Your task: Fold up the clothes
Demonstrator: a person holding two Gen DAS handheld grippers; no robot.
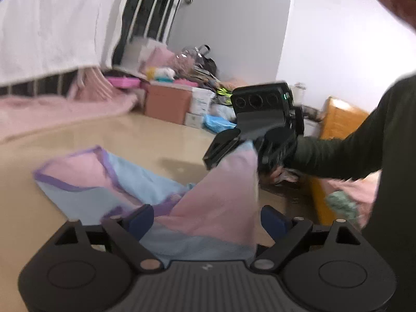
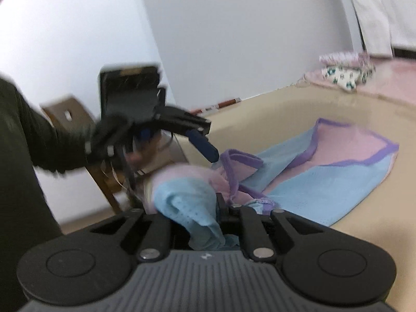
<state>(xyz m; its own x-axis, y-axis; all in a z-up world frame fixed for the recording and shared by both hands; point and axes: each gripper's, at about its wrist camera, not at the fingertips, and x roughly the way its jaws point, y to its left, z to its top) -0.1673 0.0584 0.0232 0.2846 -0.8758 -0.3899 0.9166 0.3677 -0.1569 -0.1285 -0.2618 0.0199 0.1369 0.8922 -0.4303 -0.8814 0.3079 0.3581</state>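
- We can read no brand, label or writing in either view; the print on the white boxes (image 1: 199, 104) in the far clutter is too blurred.
- The garment (image 1: 145, 182), pale blue and pink with purple trim, lies on the tan floor (image 1: 109, 135), its far end spread flat and its near end lifted.
- Our left gripper (image 1: 206, 217) has its jaws standing wide apart; pink and blue cloth runs between the blue pads (image 1: 141, 218) without being pinched.
- Our right gripper (image 2: 219, 208) has its jaws drawn together, clamped on a bunched blue fold of the garment.
- The left view alone shows the right gripper (image 1: 234, 150) from outside, cloth rising to its fingers, with a dark sleeve (image 1: 338, 153) behind it.
- That view also gives a pink blanket (image 1: 52, 109) at far left, a white sheet (image 1: 46, 26) hanging over it, a brown box (image 1: 166, 105) and metal rails (image 1: 156, 7).
- The right view alone shows the left gripper (image 2: 200, 140) from outside, jaws parted above the garment's purple edge.
- Only there do we see a wooden chair (image 2: 78, 119) at left and a patterned cloth (image 2: 345, 74) far right.
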